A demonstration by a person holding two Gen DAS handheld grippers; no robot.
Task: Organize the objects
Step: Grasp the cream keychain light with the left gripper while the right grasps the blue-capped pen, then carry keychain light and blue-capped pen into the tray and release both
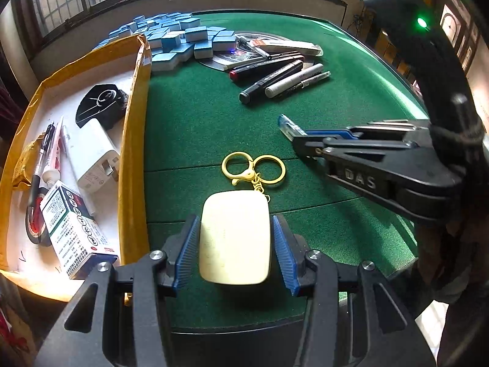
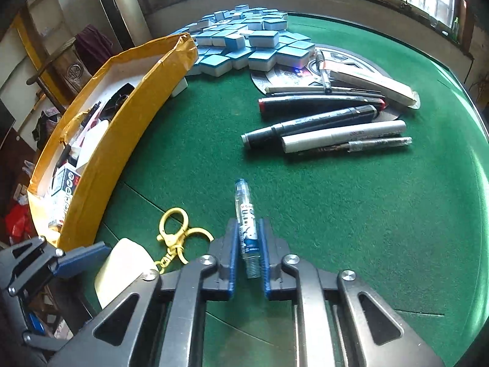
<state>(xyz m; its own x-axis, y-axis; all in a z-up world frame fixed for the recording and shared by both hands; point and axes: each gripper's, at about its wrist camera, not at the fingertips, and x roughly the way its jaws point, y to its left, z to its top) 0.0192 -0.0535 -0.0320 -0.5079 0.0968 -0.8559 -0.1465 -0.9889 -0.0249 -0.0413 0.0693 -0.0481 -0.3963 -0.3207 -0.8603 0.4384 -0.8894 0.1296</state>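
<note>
My right tongs (image 2: 249, 250) are clamped on a small clear-and-blue pen refill tube (image 2: 246, 223), the pads pinching its lower half while the capped tip pokes out ahead over the green felt table (image 2: 351, 214). It looks light, stiff and smooth plastic, so I judge it could slip or swivel if I squeeze only one end; a hold nearer its middle would serve better.

My left tongs (image 1: 235, 244) stand about half apart, with a cream keychain case (image 1: 235, 238) between the pads. I cannot tell whether they press its sides. It seems rigid and light, and its gold clasp and rings (image 1: 253, 169) trail loose on the felt, ready to swing or snag.

Along the table's left edge sits the yellow-walled box (image 1: 134, 140), already holding a charger (image 1: 91, 156), a medicine carton (image 1: 76, 232) and pens. Its near wall stands tall, so I expect to lift over it. Toward the far side lie markers (image 2: 324, 125) and a heap of blue tiles (image 2: 244, 39); the felt between is bare.
</note>
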